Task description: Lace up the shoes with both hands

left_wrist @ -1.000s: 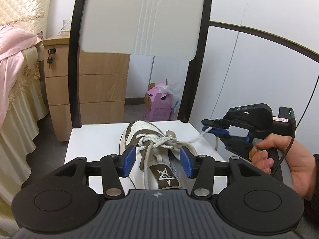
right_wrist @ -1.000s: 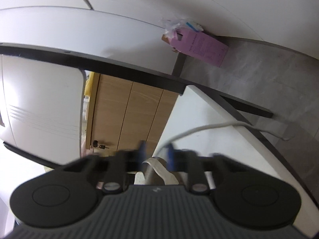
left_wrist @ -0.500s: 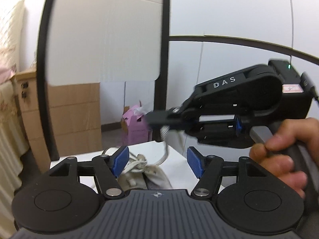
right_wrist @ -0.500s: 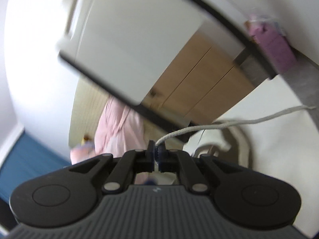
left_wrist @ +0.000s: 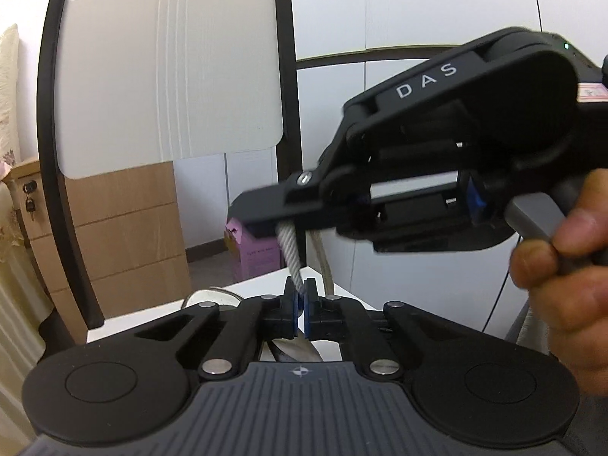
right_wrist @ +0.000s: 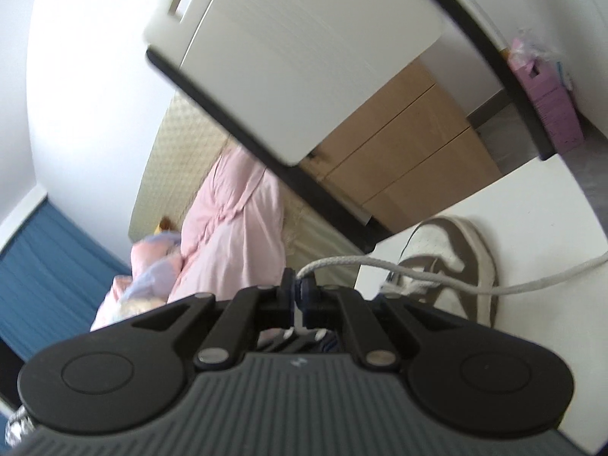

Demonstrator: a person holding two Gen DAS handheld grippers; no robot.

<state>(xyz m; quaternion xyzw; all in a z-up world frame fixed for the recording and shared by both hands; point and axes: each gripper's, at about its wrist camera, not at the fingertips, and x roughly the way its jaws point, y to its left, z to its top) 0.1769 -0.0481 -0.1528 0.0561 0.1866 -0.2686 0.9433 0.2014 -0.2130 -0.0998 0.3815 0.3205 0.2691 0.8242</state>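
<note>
A: We're looking past the chair back (left_wrist: 171,76) and the wooden drawers (right_wrist: 410,144) to the white counter (right_wrist: 532,205), where the shoe (right_wrist: 448,250) is lying on its side, sole edge facing our right camera.

B: And the lace (right_wrist: 380,264) is running up off that shoe, so we're keeping it in the air above the counter, clear of the eyelets.

A: Right tongs (right_wrist: 295,292) are pinching the lace near its end, jaws pressed together on it. In the left view we're seeing the right tongs (left_wrist: 262,216) from the side, with the cord dropping straight down out of them.

B: Down into the left tongs (left_wrist: 300,300), which are closing narrow on the same lace (left_wrist: 290,250) just below. We're judging that two grips on one short span are there to keep it taut and steer the tip.

A: A second strand (left_wrist: 323,262) is hanging behind, and which eyelet we're aiming for, we can't tell.

B: The hand (left_wrist: 562,273) is squeezing the right handle hard.
</note>
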